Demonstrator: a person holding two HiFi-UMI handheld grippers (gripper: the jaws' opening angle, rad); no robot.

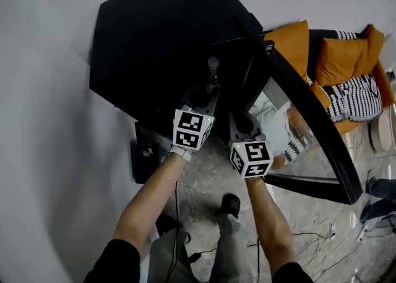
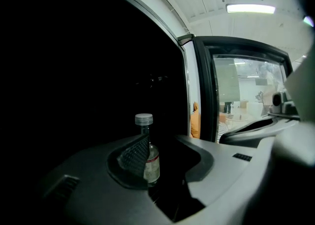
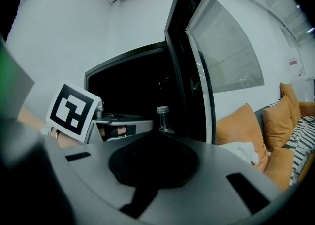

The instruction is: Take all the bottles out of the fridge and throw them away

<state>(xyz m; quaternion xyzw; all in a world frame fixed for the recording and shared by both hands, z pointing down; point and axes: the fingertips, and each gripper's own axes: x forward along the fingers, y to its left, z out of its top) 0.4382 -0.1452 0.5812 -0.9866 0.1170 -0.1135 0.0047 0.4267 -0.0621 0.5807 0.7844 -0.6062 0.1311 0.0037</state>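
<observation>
By a white wall [image 1: 43, 121], on a grey stone floor [image 1: 207, 173] near orange cushions [image 1: 291, 43], stood one black fridge [image 1: 154, 40], its glass door [image 1: 309, 121] open, and one capped bottle [image 2: 153, 162] at its dark opening stood between the left gripper's [image 2: 165, 143] spread jaws, the right gripper [image 3: 158, 134] closed and empty beside it.

Left gripper [image 2: 167, 159] jaws apart. Small glass bottle [image 2: 152, 162] upright between them, silver cap, pale label with a red band. The bottle sits by the textured pad [image 2: 131, 156] of the left-hand jaw, possibly touching it, too dim to tell. A dark gap separates it from the right-hand jaw. Ahead and left is the black fridge interior [image 2: 93, 71]. Ahead right, the open glass fridge door [image 2: 204, 91]. An orange cushion [image 2: 196, 123] shows past its edge.
</observation>
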